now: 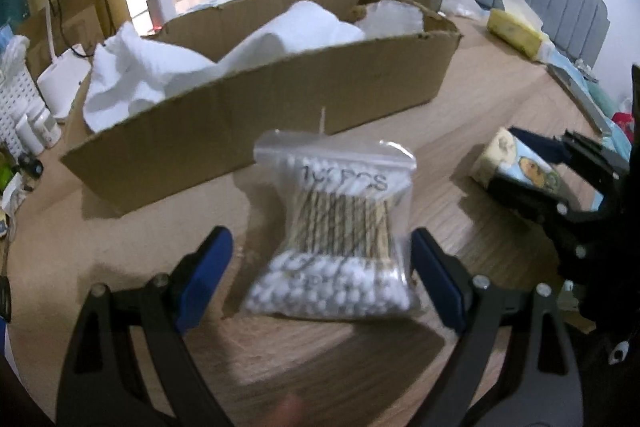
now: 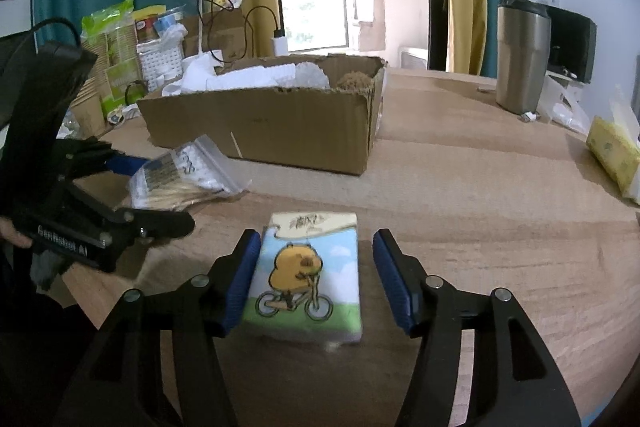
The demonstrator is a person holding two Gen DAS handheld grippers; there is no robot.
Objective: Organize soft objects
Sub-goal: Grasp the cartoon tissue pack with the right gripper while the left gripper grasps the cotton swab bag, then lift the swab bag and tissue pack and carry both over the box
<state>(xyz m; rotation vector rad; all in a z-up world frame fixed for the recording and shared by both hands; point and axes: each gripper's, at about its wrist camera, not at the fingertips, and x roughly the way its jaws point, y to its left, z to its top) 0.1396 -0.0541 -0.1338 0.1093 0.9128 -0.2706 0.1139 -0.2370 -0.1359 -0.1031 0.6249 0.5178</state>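
Left wrist view: the left gripper (image 1: 322, 275) stands wide open around the swab bag (image 1: 334, 227), one blue pad on each side, neither touching the plastic. The bag lies flat on the table (image 1: 460, 131) just in front of the box (image 1: 256, 115), which already holds white cloth (image 1: 160, 67).

Right wrist view: the right gripper (image 2: 316, 279) straddles the tissue pack (image 2: 308, 271). Its left pad sits against the pack's edge; a clear gap shows at the right pad, so the pack is not clamped. The pack rests on the table, nearer the camera than the box and well apart from it.

Procedure, as judged from this position:
- Lower each gripper until the pads reach the mid-height of the item, then close evenly.
- Centre the right gripper on the pack first, so that both pads meet it together and it does not slide sideways.
- Grip the bag across the stick bundle, not the loose plastic margin, which is likely to slip.

Orientation: the bag's long axis runs away from the left camera, zip seal at the far end toward the box; the swabs lie along the same axis. The pack's long axis also runs away from the right camera, printed face up, the top of the picture toward the box.
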